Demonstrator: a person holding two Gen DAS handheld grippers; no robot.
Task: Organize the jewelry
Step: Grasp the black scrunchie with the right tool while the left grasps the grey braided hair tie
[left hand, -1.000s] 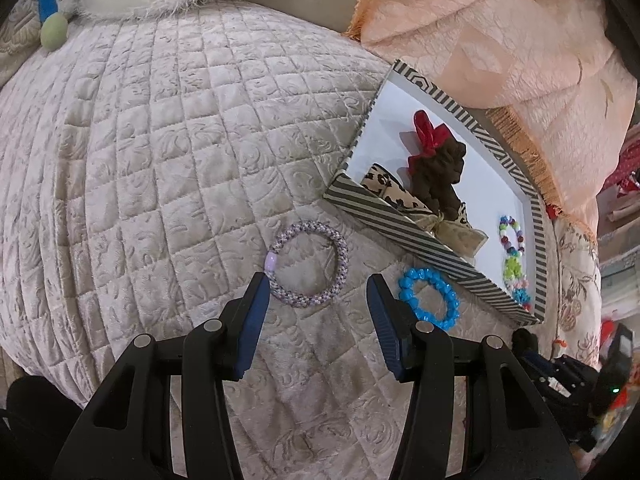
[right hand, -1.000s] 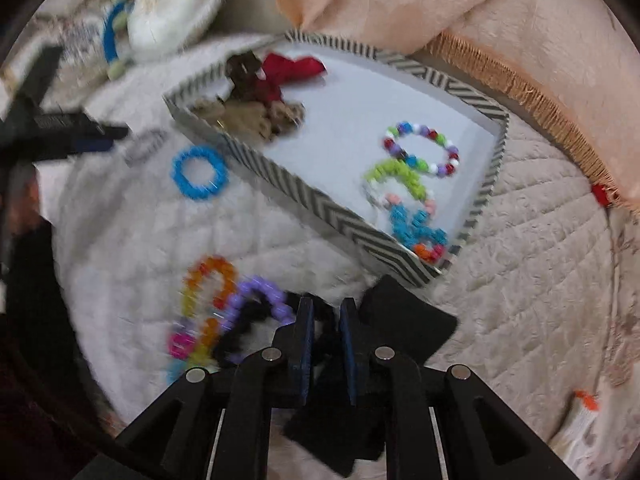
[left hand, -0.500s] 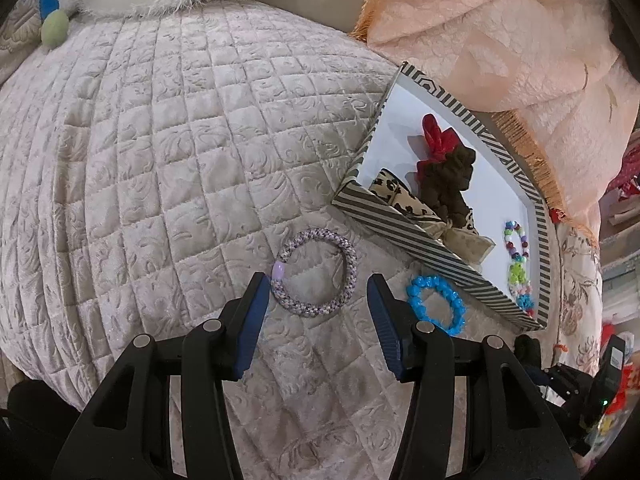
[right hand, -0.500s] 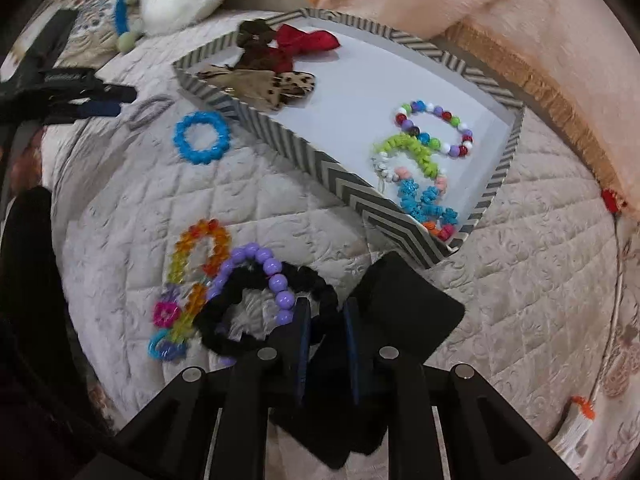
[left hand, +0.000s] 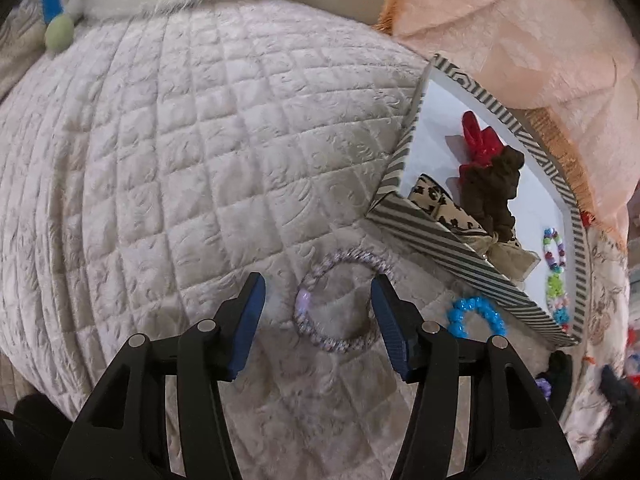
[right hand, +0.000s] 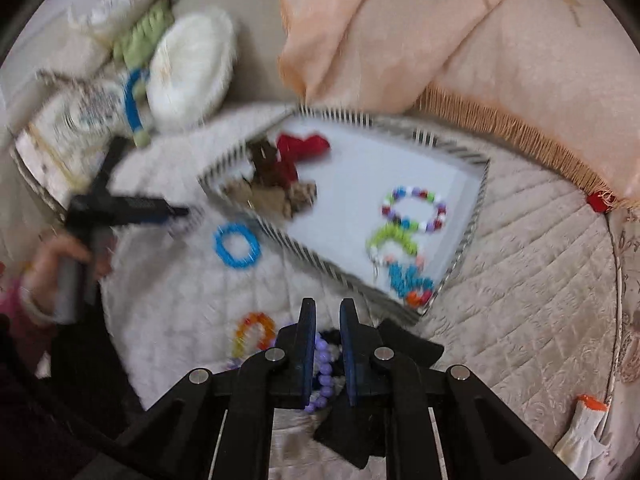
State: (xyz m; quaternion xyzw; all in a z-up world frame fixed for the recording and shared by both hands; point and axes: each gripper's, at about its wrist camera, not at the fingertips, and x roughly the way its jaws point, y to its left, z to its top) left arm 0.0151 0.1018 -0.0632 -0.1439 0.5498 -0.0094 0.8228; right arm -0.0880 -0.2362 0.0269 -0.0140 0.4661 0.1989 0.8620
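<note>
A silver-lilac braided bracelet [left hand: 340,300] lies on the quilted bed between the fingers of my open left gripper [left hand: 318,284]. A blue bead bracelet [left hand: 476,316] lies beside the striped tray [left hand: 440,240]. The tray [right hand: 472,216] holds hair bows and several bead bracelets [right hand: 414,210]. My right gripper [right hand: 326,312] stands narrowly parted over a black bow [right hand: 400,344] and a purple bead bracelet [right hand: 324,372]; whether it grips the bow is unclear. An orange bead bracelet [right hand: 254,330] lies to its left. The left gripper shows there too [right hand: 176,212].
A peach fringed blanket [left hand: 520,28] lies behind the tray. A white plush toy [right hand: 188,68] sits at the back left of the bed. A small white and orange object [right hand: 580,428] lies at the right edge.
My left gripper moved forward, so the braided bracelet now lies between its fingers. My right gripper swung up and away from the loose bracelets; its view is blurred by motion.
</note>
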